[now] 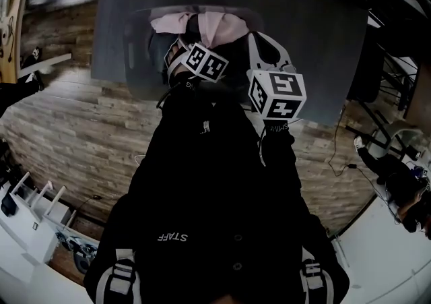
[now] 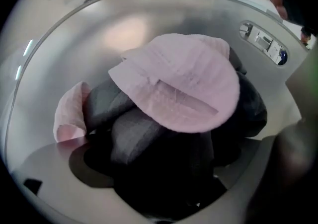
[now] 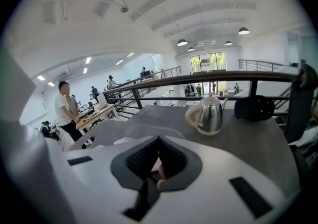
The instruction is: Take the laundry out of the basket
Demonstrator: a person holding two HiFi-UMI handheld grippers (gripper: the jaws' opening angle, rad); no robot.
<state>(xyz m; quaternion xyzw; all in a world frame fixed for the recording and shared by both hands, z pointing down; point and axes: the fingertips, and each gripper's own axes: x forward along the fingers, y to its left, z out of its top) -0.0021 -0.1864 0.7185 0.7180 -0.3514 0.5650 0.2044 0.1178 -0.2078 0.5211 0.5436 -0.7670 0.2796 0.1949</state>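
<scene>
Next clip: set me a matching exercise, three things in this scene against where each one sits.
Things:
1. large pale pink cloth
2. dark grey garment
3. shiny metal kettle

Places:
A. on the grey table, outside the translucent plastic basket
B. top of the pile in the basket
C. in the basket, under the pink piece

Pairs: 1-B, 2-C, 3-A

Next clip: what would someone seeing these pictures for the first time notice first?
A pink cloth draped over a heap of dark grey clothes fills the pale basket, right below the left gripper, which points down at it with its jaws open. Farther back on the grey table stands a shiny metal kettle, plain in the right gripper view.
</scene>
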